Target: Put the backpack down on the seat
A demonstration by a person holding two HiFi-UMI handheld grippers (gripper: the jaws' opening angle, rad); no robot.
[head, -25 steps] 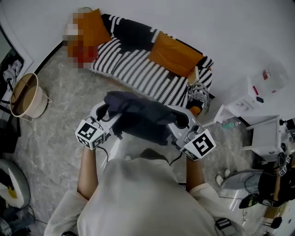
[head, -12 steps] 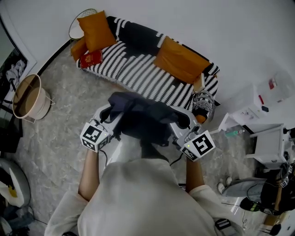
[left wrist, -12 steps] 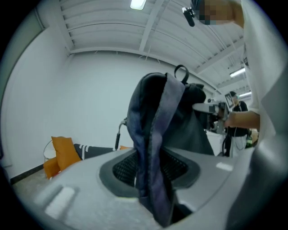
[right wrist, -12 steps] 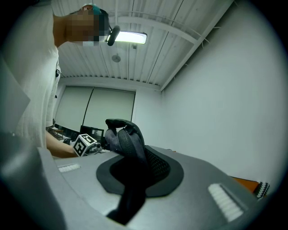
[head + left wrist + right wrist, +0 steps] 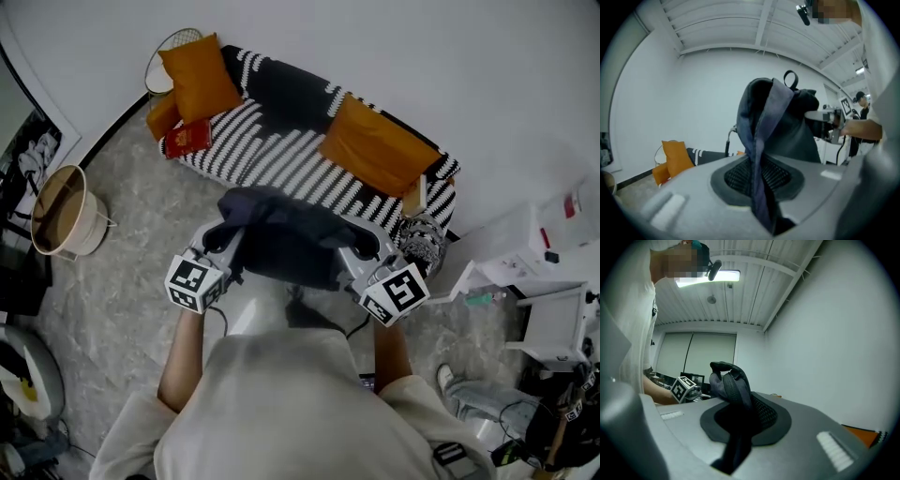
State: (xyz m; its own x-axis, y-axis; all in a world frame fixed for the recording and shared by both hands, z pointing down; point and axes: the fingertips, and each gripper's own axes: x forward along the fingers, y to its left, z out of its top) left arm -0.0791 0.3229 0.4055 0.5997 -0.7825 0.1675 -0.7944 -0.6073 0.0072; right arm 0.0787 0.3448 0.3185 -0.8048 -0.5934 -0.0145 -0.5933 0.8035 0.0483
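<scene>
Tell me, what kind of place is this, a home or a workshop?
Probably a lab or studio dressed as a living room: a striped sofa with orange cushions stands against a bare white wall, but the ribbed panel ceiling and strip light look industrial.

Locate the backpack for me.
Head view, centre: the backpack hangs between the left gripper, whose jaws have just been closing on it, and the right gripper, shut on it, over the floor just short of the sofa.

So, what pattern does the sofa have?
Black and white stripes cover the sofa; the head view shows it best.
</scene>
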